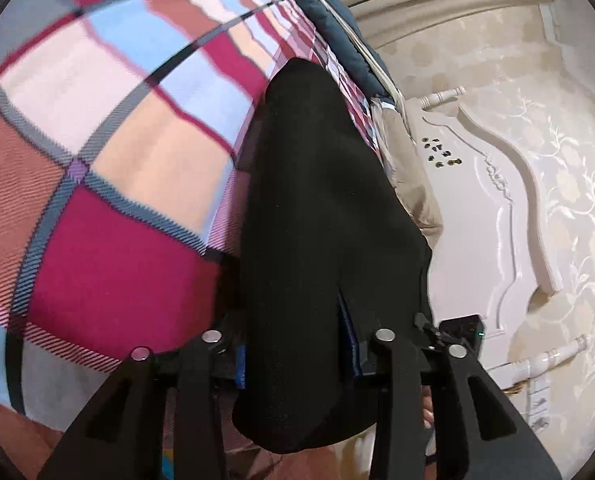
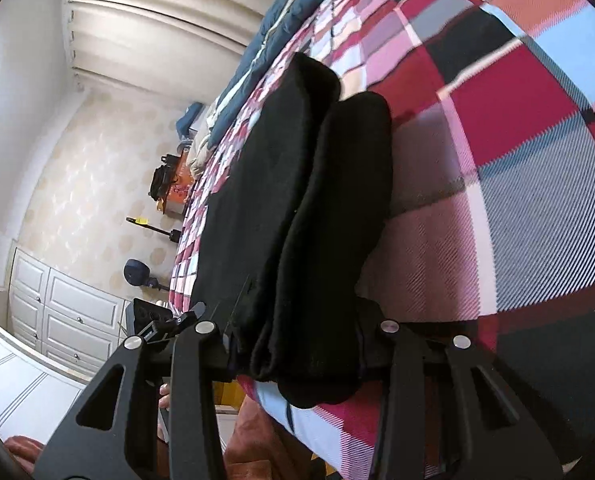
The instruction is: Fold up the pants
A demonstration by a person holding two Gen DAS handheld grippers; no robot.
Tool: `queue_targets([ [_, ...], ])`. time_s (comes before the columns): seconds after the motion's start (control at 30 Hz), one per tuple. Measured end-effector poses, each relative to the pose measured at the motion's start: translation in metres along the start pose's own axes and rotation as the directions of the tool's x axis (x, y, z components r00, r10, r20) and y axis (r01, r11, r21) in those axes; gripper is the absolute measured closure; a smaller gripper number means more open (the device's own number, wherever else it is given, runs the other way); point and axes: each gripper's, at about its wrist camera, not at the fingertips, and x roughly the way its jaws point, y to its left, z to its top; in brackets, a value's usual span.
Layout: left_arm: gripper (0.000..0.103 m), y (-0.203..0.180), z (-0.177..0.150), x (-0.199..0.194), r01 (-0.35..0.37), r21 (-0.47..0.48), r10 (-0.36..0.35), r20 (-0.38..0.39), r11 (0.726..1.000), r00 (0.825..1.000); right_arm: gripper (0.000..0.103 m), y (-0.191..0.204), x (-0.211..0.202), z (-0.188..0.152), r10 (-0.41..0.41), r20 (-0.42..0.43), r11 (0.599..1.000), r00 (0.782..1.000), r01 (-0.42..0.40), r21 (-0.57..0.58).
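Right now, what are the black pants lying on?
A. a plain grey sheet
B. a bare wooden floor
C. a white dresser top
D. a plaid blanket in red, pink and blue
D: the black pants stretch out across the plaid blanket, whose red, pink and blue checks surround them.

Close wrist views sharing pants (image 1: 321, 216)

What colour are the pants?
Black pants, clearest in the right wrist view.
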Motion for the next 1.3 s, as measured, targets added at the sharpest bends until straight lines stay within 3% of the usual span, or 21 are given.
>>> queue_targets([
  [0.13, 0.053, -0.001, 0.001, 0.002, 0.031, 0.06, -0.031, -0.007, 0.998, 1.0, 0.054, -0.004, -0.009, -0.007, 0.017, -0.003, 1.0, 1.0, -0.017, 0.004],
  [0.27, 0.028, -0.002, 0.0, -0.015, 0.088, 0.091, -0.089, 0.003, 0.992, 0.996, 0.031, 0.006, -0.02, -0.005, 0.003, -0.008, 1.0, 1.0, -0.003, 0.003],
  [0.37, 0.023, -0.002, 0.006, -0.033, 0.076, 0.128, -0.08, 0.025, 0.989, 0.996, 0.021, 0.009, -0.03, 0.005, -0.037, 0.012, 0.999, 0.999, 0.038, -0.032],
  [0.5, 0.022, 0.004, 0.033, -0.026, 0.045, 0.13, -0.048, 0.02, 0.99, 0.999, 0.02, -0.001, -0.026, 0.036, -0.032, 0.013, 0.999, 0.999, 0.032, -0.002],
  [0.57, 0.021, 0.004, 0.054, -0.008, 0.065, 0.118, -0.065, -0.003, 0.991, 0.998, 0.02, -0.007, -0.015, 0.053, -0.031, 0.007, 0.999, 1.0, 0.03, 0.023],
  [0.7, 0.02, -0.005, 0.091, 0.029, 0.037, 0.158, -0.031, -0.038, 0.987, 0.999, 0.02, -0.004, 0.007, 0.081, -0.011, -0.008, 0.999, 1.0, 0.011, 0.036],
  [0.9, 0.019, -0.014, 0.132, 0.069, 0.019, 0.203, -0.003, -0.081, 0.979, 0.997, 0.02, -0.001, 0.033, 0.1, -0.004, -0.053, 1.0, 0.999, 0.005, 0.016],
  [0.93, 0.019, -0.015, 0.136, 0.072, 0.015, 0.212, 0.003, -0.086, 0.977, 0.996, 0.02, 0.001, 0.036, 0.101, -0.015, -0.057, 1.0, 0.998, 0.015, 0.001],
  [0.97, 0.029, -0.017, 0.14, 0.077, 0.002, 0.223, 0.017, -0.083, 0.975, 0.996, 0.025, 0.003, 0.038, 0.101, -0.03, -0.061, 0.999, 0.998, 0.029, -0.012],
  [1.0, 0.037, -0.017, 0.142, 0.08, -0.024, 0.236, 0.045, -0.081, 0.971, 0.996, 0.04, 0.004, 0.043, 0.1, -0.06, -0.077, 0.998, 0.995, 0.058, -0.034],
  [1.07, 0.054, -0.013, 0.141, 0.084, -0.066, 0.257, 0.091, -0.088, 0.964, 0.992, 0.056, 0.001, 0.045, 0.096, -0.049, -0.081, 0.998, 0.995, 0.047, -0.028],
  [1.3, 0.07, -0.01, 0.142, 0.074, -0.056, 0.278, 0.075, -0.056, 0.959, 0.996, 0.07, 0.01, 0.036, 0.097, -0.019, -0.012, 0.998, 1.0, 0.018, -0.056],
])
